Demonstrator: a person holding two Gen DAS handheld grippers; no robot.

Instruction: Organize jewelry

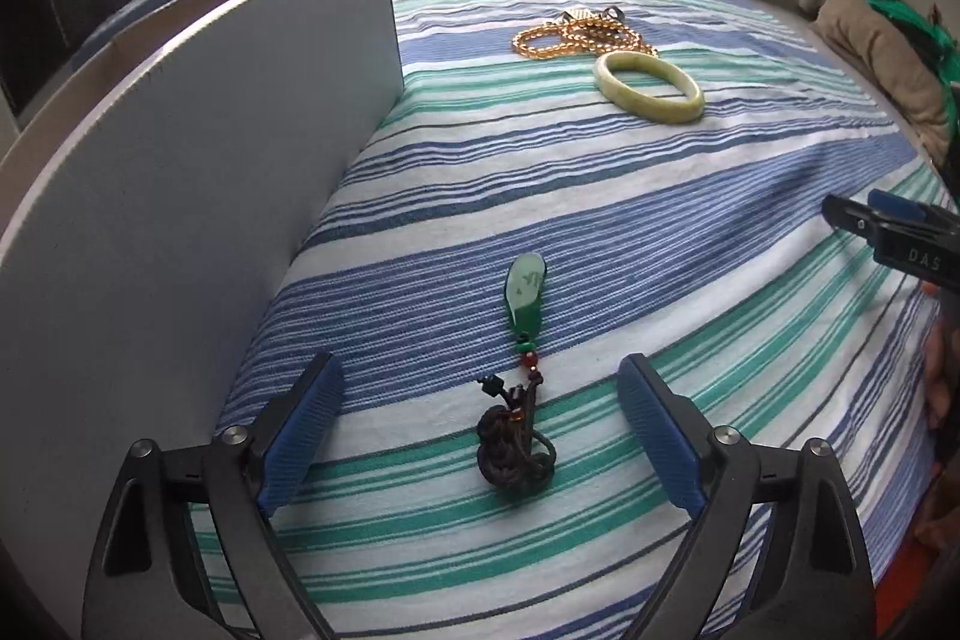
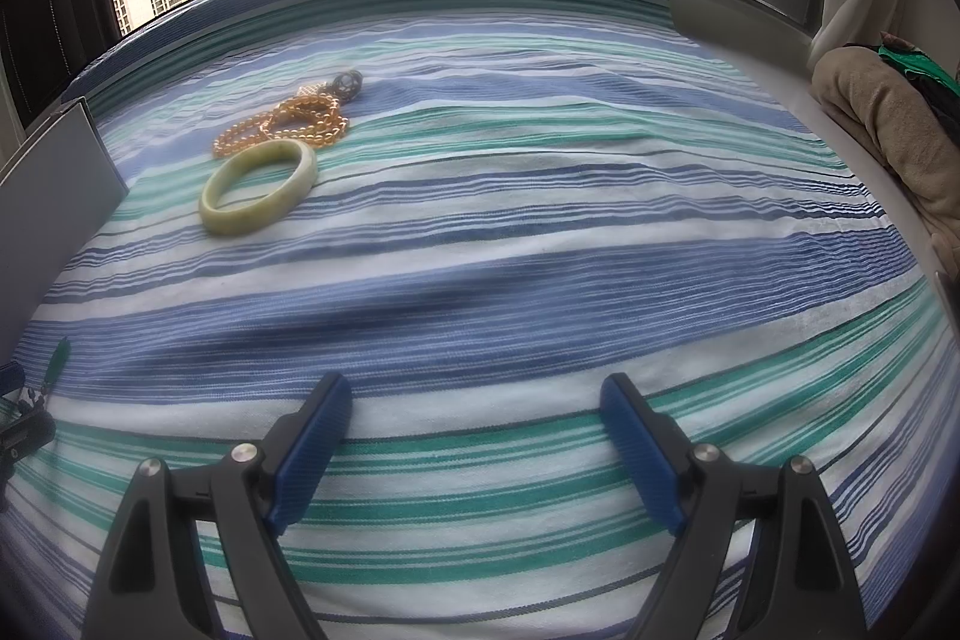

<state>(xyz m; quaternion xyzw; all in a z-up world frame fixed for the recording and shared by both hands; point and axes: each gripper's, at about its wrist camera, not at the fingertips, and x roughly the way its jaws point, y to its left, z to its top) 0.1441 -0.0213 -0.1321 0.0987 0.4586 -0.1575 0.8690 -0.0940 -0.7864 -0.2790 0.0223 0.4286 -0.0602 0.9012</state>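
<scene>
The white board (image 1: 198, 196) is standing upright at nine o'clock in the left wrist view, its near face blank; just right of it the green pendant (image 1: 527, 295) is lying flat on the striped sheet (image 1: 690, 244), its dark knotted cord (image 1: 515, 451) trailing toward six o'clock; the left gripper (image 1: 480, 436) is hovering with that cord bundle between its blue pads (image 1: 300, 442), the jaws spread wide and pressing on nothing, so the pendant is reading as set down by the board rather than held.

Judging from this, the step in hand is clearing away from the pendant and going on for the next piece; doing it well is meaning lifting straight off so neither pad is snagging the loose cord and dragging the stone out of line.

Toward one o'clock the amber bead strand (image 1: 579, 34) is lying heaped, with the pale jade bangle (image 1: 649, 87) just in front of it and seeming to touch it; a small dark piece behind the beads is too small to name.

At three o'clock the right gripper (image 2: 474, 442) is hanging over bare sheet, jaws wide apart, holding and touching nothing; in its own view the bangle (image 2: 259, 187) and beads (image 2: 282, 127) are sitting at eleven o'clock, well apart from its pads.
</scene>
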